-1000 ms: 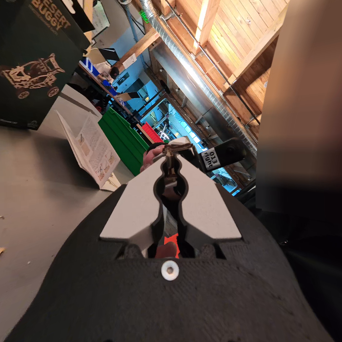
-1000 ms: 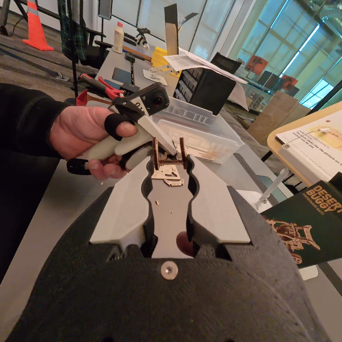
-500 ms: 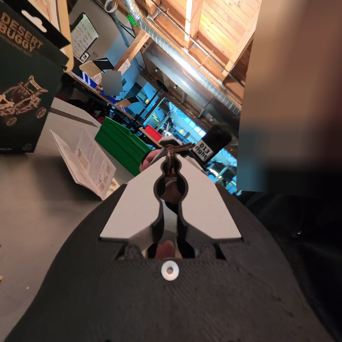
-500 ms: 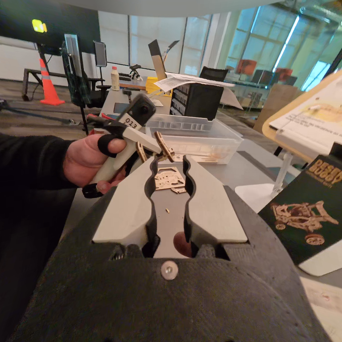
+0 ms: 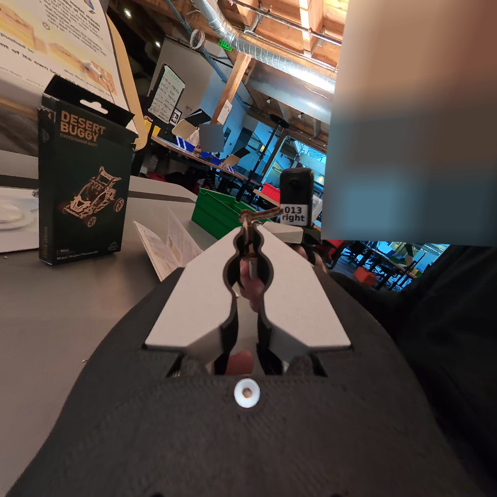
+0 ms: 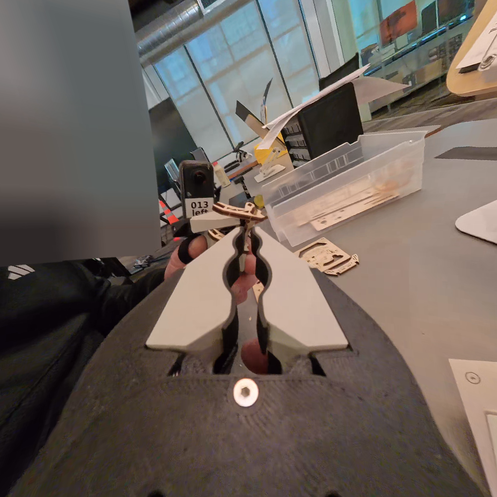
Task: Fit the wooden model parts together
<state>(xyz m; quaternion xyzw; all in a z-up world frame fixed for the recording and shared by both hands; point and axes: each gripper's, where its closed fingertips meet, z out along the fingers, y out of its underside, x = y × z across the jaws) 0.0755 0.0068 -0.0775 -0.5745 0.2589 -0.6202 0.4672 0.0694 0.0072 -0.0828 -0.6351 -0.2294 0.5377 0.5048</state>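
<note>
In the left wrist view my left gripper (image 5: 248, 228) is shut on a small wooden model assembly (image 5: 258, 215), gripping a thin upright piece between its tips. A flat bar of the assembly reaches right toward my right gripper (image 5: 287, 234). In the right wrist view my right gripper (image 6: 246, 230) is shut on the same wooden assembly (image 6: 239, 211), pinching its thin lower piece. My left gripper (image 6: 215, 223) comes in from the left and holds the assembly under its flat latticed bar. The assembly is held in the air above the grey table (image 6: 430, 282).
A dark green model box (image 5: 80, 183) stands at the left, with an open booklet (image 5: 172, 242) and a green bin (image 5: 217, 212) behind the grippers. A clear plastic tray (image 6: 349, 183) holds wooden sheets. A punched wooden sheet (image 6: 328, 258) lies on the table. The tips of both grippers are at nearly the same place.
My right gripper was open beside the assembly; it has now shut on the assembly's thin piece. Both grippers have turned and levelled out. My left gripper has kept its hold.
</note>
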